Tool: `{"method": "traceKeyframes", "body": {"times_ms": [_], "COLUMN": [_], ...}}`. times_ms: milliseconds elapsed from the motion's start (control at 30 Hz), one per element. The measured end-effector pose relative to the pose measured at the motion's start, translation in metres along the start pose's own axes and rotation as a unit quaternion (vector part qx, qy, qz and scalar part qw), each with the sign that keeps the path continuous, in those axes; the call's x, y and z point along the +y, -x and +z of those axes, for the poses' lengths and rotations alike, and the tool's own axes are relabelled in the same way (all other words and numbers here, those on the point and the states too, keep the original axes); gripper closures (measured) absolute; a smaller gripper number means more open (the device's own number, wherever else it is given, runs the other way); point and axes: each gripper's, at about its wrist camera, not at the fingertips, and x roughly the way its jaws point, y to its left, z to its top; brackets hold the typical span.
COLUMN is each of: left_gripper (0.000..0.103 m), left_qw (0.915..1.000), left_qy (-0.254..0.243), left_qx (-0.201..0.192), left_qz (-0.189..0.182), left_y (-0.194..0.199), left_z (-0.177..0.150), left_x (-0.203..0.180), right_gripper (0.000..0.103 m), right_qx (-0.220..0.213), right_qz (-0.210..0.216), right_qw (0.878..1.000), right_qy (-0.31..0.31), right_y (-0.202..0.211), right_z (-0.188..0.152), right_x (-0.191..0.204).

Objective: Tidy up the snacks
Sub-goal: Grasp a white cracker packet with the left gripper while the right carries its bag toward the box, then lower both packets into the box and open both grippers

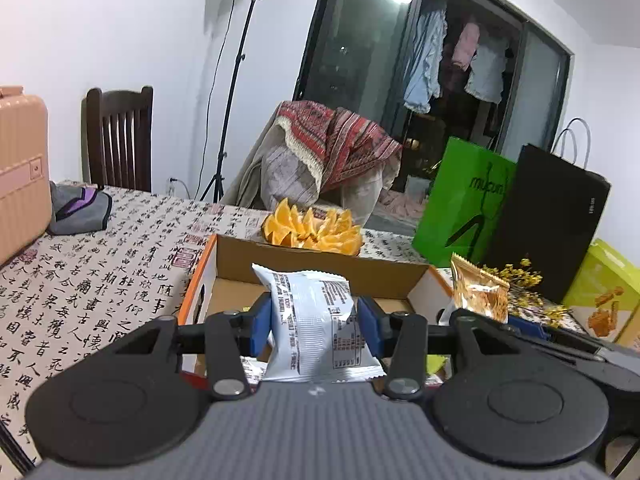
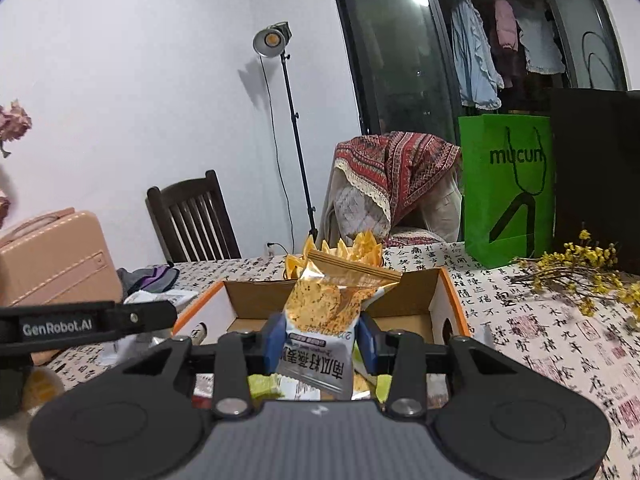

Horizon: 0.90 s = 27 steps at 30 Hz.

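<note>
My left gripper (image 1: 314, 326) is shut on a white snack packet (image 1: 316, 320) and holds it upright over the near end of an open cardboard box (image 1: 320, 266) with orange edges. My right gripper (image 2: 320, 340) is shut on a gold and white snack packet (image 2: 324, 320), also above the near end of the same box (image 2: 440, 300). That gold packet shows at the right in the left wrist view (image 1: 478, 290). Several loose snack packets (image 2: 264, 386) lie low in the box under the grippers, mostly hidden.
A plate of orange slices (image 1: 314, 230) stands just behind the box. A green bag (image 1: 464, 204) and a black bag (image 1: 552, 220) stand at the back right, with yellow dried flowers (image 2: 580, 272). A pink case (image 1: 20, 172) and grey pouch (image 1: 80, 208) are at the left.
</note>
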Motion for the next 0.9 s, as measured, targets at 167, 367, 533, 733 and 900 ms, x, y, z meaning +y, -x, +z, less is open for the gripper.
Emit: {"method": "traceKeyframes", "body": {"times_ms": [167,367,533,733,900], "left_gripper": [0.057,0.057,0.057,0.056,0.000], "left_qw": [0.9999,0.9997,0.9996,0.9995,0.9989], "left_qy": [0.001,-0.005,-0.022,-0.027,-0.001], "left_qx": [0.010,0.000,-0.002,-0.008,-0.032], "left_qz": [0.010,0.023,0.020,0.013,0.033], "left_y": [-0.027,-0.056,-0.066,-0.064,-0.054], "left_z": [-0.001,-0.015,-0.026,-0.029,-0.026], "left_x": [0.007,0.018,0.020,0.019,0.026], "right_gripper": [0.065,0.065,0.065,0.064,0.021], "right_qx": [0.011,0.015,0.018,0.026,0.029], "right_qz": [-0.005,-0.011,-0.018,-0.022,-0.042], "right_qw": [1.000,1.000,1.000,0.999,0.999], "right_qy": [0.005,-0.001,0.014,0.028,0.016], "right_y": [-0.031,-0.054,-0.061,-0.064,-0.062], "right_z": [0.001,-0.016,-0.025,-0.028,-0.028], "right_x": [0.000,-0.010,-0.010,-0.006,-0.015]}}
